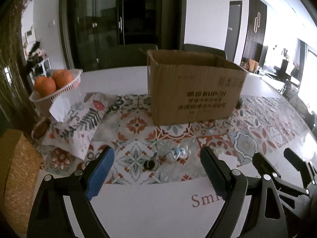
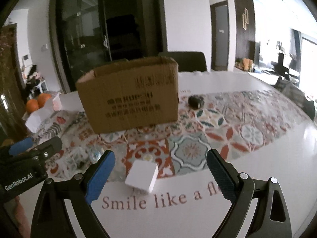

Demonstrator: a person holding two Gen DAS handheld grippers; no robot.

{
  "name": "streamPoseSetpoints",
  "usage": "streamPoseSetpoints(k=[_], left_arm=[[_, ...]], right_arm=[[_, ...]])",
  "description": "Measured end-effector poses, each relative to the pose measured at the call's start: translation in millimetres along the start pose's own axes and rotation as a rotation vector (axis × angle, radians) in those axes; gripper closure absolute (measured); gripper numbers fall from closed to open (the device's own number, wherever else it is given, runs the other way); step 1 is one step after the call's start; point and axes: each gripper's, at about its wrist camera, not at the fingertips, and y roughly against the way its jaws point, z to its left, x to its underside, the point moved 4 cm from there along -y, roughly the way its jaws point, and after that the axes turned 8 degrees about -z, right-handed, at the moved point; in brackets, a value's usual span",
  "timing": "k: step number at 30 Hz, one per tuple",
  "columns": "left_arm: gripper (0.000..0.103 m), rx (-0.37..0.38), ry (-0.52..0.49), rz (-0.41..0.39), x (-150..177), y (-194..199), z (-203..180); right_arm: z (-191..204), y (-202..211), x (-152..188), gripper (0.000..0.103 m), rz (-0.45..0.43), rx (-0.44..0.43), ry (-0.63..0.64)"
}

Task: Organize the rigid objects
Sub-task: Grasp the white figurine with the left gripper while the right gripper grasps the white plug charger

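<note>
White cube point(image 2: 142, 176) sits at the table's near edge, squat with no clear long axis, corner-on, between the wide, empty right gripper point(image 2: 160, 170); left gripper point(image 1: 157, 165) gapes over small trinkets point(image 1: 174, 154); cardboard box point(image 2: 128, 97) beyond, mid-table, long side facing

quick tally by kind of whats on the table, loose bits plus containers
cardboard box: 1
white cube: 1
dark round lump right of the box: 1
small clear-wrapped figure: 1
small black ring: 1
oranges: 2
white basket: 1
patterned tissue pouch: 1
total: 9
</note>
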Motion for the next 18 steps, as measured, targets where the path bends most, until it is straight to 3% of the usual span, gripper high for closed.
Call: streamPoseSetpoints(k=[18], left_arm=[[0.014,0.074,0.092,0.134,17,-50,-3]], right_arm=[[22,-23,45,0.009,0.089,0.021,-0.051]])
